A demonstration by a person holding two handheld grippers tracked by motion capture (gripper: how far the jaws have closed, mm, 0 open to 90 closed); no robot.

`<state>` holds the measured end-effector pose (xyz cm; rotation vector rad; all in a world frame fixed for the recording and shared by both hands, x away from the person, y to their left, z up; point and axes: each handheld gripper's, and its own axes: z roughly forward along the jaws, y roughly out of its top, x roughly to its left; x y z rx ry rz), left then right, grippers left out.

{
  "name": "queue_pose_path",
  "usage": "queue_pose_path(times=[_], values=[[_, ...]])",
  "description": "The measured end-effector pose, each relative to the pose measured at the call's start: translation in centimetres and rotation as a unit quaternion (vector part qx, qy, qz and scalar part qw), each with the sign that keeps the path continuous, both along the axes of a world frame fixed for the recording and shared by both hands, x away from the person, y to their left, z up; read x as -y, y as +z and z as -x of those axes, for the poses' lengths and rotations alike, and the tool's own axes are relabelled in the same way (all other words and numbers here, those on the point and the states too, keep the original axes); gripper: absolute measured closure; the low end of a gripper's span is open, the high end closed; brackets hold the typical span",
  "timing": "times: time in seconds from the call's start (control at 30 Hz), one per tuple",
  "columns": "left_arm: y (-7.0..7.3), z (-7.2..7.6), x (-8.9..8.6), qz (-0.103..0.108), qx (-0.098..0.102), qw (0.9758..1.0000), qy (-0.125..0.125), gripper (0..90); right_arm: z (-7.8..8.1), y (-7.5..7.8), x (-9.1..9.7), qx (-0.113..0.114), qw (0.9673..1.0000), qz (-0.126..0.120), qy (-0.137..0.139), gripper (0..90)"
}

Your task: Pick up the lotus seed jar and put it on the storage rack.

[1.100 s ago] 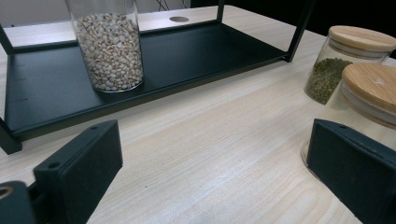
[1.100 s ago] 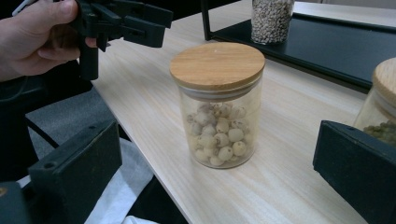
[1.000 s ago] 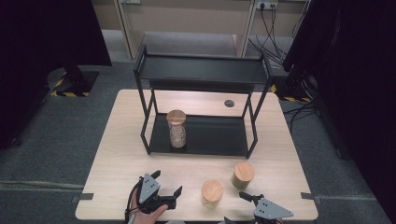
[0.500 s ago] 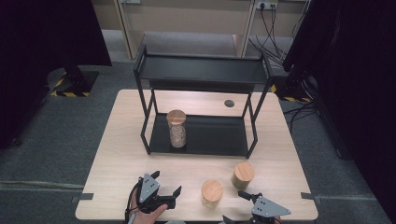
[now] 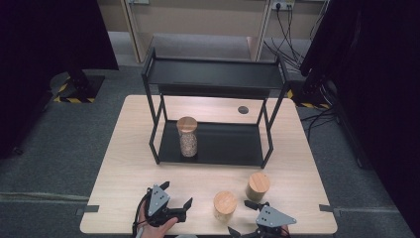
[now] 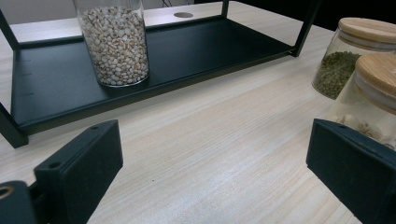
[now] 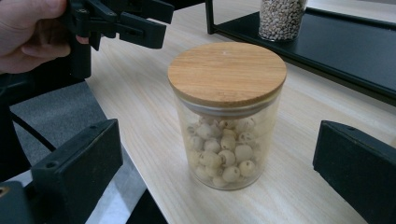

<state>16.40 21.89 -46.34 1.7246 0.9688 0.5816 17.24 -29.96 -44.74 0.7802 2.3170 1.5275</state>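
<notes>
Near the table's front edge stands a short glass jar of pale round beads point(image 5: 225, 206) with a wooden lid. My right gripper point(image 5: 238, 217) is open just right of it. In the right gripper view the bead jar point(image 7: 226, 116) stands between the wide-open jaws without touching them. A second jar holding green beans point(image 5: 258, 186) stands behind and to the right. My left gripper point(image 5: 177, 193) is open and empty, left of the bead jar point(image 6: 373, 93). A tall jar of pale grains point(image 5: 187, 136) stands on the lower shelf of the black rack point(image 5: 218, 74).
The rack has two shelves; its top shelf is bare and its lower shelf point(image 6: 196, 51) is free to the right of the tall jar. A round cable hole point(image 5: 242, 109) lies in the table behind it. The hand on the left gripper point(image 7: 28, 28) is near the table's front edge.
My right gripper has crept a little to the left, toward the bead jar. The left gripper and all three jars have stayed put.
</notes>
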Motion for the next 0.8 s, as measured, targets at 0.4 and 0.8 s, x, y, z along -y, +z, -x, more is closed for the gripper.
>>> queue_pose_path(times=[0.4,0.8], values=[[0.0,0.2,0.1,0.0,0.004,1.0,-0.002,3.2,-1.0,0.5,-2.5,0.01,0.9995,0.031,-0.002,3.9],[0.0,0.3,0.2,-0.001,0.002,1.0,-0.004,3.2,-2.1,0.8,-4.6,0.004,0.9979,0.062,-0.015,11.7]])
